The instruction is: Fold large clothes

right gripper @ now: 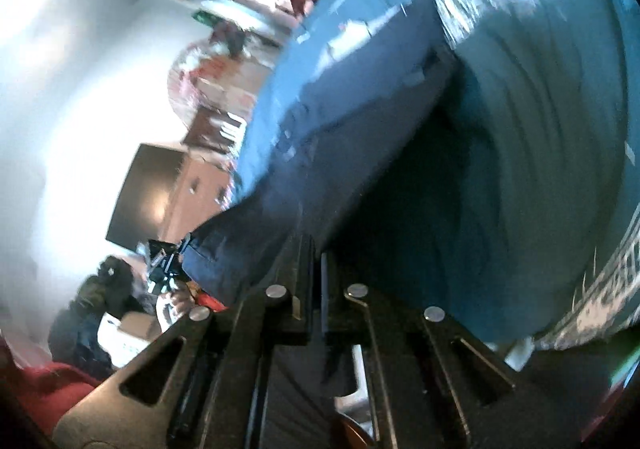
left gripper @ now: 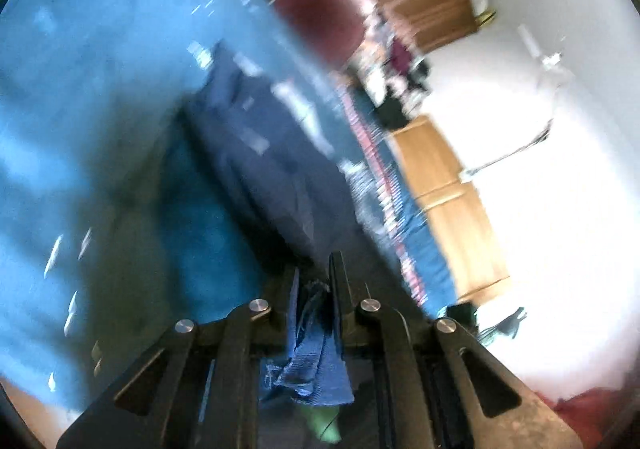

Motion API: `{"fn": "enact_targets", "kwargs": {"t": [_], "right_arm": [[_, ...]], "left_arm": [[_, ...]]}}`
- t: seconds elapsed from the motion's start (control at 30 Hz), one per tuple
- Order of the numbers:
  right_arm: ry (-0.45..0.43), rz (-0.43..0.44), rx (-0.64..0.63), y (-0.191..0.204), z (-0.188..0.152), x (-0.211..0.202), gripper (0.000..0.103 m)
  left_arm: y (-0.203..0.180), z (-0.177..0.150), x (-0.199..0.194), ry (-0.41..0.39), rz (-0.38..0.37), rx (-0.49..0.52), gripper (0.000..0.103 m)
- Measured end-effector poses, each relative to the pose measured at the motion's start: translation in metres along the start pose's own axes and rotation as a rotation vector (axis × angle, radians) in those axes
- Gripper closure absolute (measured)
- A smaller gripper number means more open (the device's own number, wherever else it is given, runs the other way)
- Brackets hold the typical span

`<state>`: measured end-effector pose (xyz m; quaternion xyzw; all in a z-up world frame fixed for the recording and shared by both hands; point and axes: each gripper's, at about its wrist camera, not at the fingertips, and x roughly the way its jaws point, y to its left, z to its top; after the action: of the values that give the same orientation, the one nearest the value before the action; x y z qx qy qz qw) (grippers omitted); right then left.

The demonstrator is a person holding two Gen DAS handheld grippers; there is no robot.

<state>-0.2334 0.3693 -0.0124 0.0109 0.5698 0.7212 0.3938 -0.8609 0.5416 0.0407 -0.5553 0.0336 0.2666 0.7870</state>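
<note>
Blue garment (left gripper: 120, 97) hangs stretched between 2 tongs, blurred. Left tongs (left gripper: 316, 281) clamped on frayed edge; right tongs (right gripper: 316, 261) nearly closed, apparently pinching cloth. Long axis spans tongs-to-tongs.

Blue cloth (left gripper: 100, 109) fills your left gripper's (left gripper: 316, 285) view ahead and to its left; open room lies only to the right, beyond wooden furniture (left gripper: 444, 185), toward the white wall (left gripper: 540, 209). Ahead and to the right of your right gripper (right gripper: 314, 269) the same cloth (right gripper: 520, 129) blocks passage; to the left stand a wooden cabinet (right gripper: 160, 193) and blurred clutter (right gripper: 224, 61).
</note>
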Motion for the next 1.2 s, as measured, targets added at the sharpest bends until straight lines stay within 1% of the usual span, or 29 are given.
{"fn": "enact_targets", "kwargs": {"t": [0.03, 0.1, 0.13, 0.2, 0.23, 0.27, 0.3, 0.33, 0.37, 0.4, 0.43, 0.47, 0.53, 0.57, 0.6, 0.63, 0.67, 0.7, 0.73, 0.77, 0.83, 0.9, 0.93, 1.0, 1.07, 1.1, 1.13, 1.17, 1.2], "right_arm": [[-0.012, 0.005, -0.003, 0.004, 0.009, -0.001, 0.103], [-0.044, -0.002, -0.02, 0.012, 0.04, -0.003, 0.103], [-0.056, -0.004, -0.022, 0.014, 0.054, -0.003, 0.103], [-0.08, -0.013, -0.032, 0.016, 0.095, 0.003, 0.103], [-0.084, -0.02, -0.037, 0.014, 0.12, 0.011, 0.103], [-0.085, -0.03, -0.041, 0.012, 0.137, 0.017, 0.103], [-0.083, -0.049, -0.047, 0.008, 0.161, 0.027, 0.103], [-0.078, -0.065, -0.05, 0.004, 0.18, 0.037, 0.103], [-0.067, -0.08, -0.045, -0.006, 0.209, 0.052, 0.103], [-0.059, -0.096, -0.041, -0.015, 0.226, 0.064, 0.103], [-0.046, -0.114, -0.038, -0.024, 0.243, 0.077, 0.102], [-0.023, -0.145, -0.036, -0.041, 0.263, 0.096, 0.101], [0.01, -0.221, -0.029, -0.067, 0.284, 0.122, 0.095], [0.03, -0.285, -0.02, -0.085, 0.29, 0.138, 0.093], [0.047, -0.323, -0.023, -0.096, 0.293, 0.148, 0.088], [0.057, -0.361, -0.028, -0.104, 0.294, 0.156, 0.077], [0.066, -0.396, -0.043, -0.111, 0.292, 0.162, 0.069], [0.069, -0.401, -0.059, -0.114, 0.291, 0.166, 0.058], [0.066, -0.406, -0.077, -0.114, 0.288, 0.167, 0.052], [0.061, -0.421, -0.106, -0.112, 0.287, 0.168, 0.05], [0.04, -0.436, -0.151, -0.107, 0.287, 0.169, 0.041], [0.029, -0.443, -0.183, -0.105, 0.289, 0.174, 0.039], [0.034, -0.447, -0.182, -0.107, 0.292, 0.179, 0.039], [0.047, -0.479, -0.185, -0.11, 0.3, 0.192, 0.042], [0.037, -0.514, -0.195, -0.108, 0.301, 0.199, 0.042], [0.025, -0.531, -0.198, -0.105, 0.3, 0.2, 0.042], [0.022, -0.547, -0.201, -0.103, 0.3, 0.201, 0.043], [0.023, -0.593, -0.215, -0.101, 0.299, 0.203, 0.044], [0.027, -0.685, -0.247, -0.093, 0.296, 0.205, 0.045]], "left_arm": [[-0.004, 0.012, 0.002, -0.016, -0.016, -0.002, 0.091], [-0.008, 0.043, 0.01, -0.047, -0.039, -0.004, 0.091], [-0.011, 0.064, 0.018, -0.057, -0.038, 0.006, 0.091], [-0.014, 0.097, 0.035, -0.071, -0.023, 0.018, 0.091], [-0.014, 0.119, 0.051, -0.073, -0.02, 0.02, 0.091], [-0.013, 0.135, 0.064, -0.074, -0.01, 0.022, 0.091], [-0.011, 0.15, 0.079, -0.073, 0.009, 0.023, 0.091], [-0.006, 0.171, 0.103, -0.064, 0.023, 0.015, 0.09], [0.0, 0.185, 0.119, -0.057, 0.038, 0.007, 0.09], [0.008, 0.2, 0.138, -0.051, 0.065, 0.0, 0.088], [0.02, 0.217, 0.166, -0.036, 0.108, -0.01, 0.087], [0.029, 0.227, 0.187, -0.019, 0.146, -0.013, 0.085], [0.058, 0.25, 0.23, 0.026, 0.252, -0.011, 0.072], [0.081, 0.258, 0.253, 0.058, 0.311, -0.052, 0.07], [0.106, 0.265, 0.275, 0.095, 0.385, -0.089, 0.064], [0.117, 0.267, 0.284, 0.112, 0.436, -0.098, 0.061], [0.128, 0.27, 0.292, 0.119, 0.497, -0.093, 0.061], [0.131, 0.271, 0.294, 0.113, 0.514, -0.081, 0.06], [0.129, 0.272, 0.291, 0.097, 0.51, -0.063, 0.057], [0.124, 0.274, 0.286, 0.08, 0.501, -0.038, 0.054], [0.109, 0.273, 0.268, 0.021, 0.506, 0.021, 0.042], [0.095, 0.27, 0.251, -0.029, 0.549, 0.094, 0.035], [0.087, 0.265, 0.24, -0.053, 0.602, 0.147, 0.035], [0.082, 0.259, 0.235, -0.06, 0.63, 0.197, 0.035], [0.077, 0.253, 0.233, -0.057, 0.644, 0.241, 0.035], [0.078, 0.251, 0.236, -0.047, 0.646, 0.254, 0.033], [0.084, 0.249, 0.244, -0.013, 0.662, 0.252, 0.033], [0.091, 0.247, 0.248, 0.019, 0.685, 0.247, 0.033], [0.1, 0.243, 0.258, 0.058, 0.74, 0.242, 0.033]]}}
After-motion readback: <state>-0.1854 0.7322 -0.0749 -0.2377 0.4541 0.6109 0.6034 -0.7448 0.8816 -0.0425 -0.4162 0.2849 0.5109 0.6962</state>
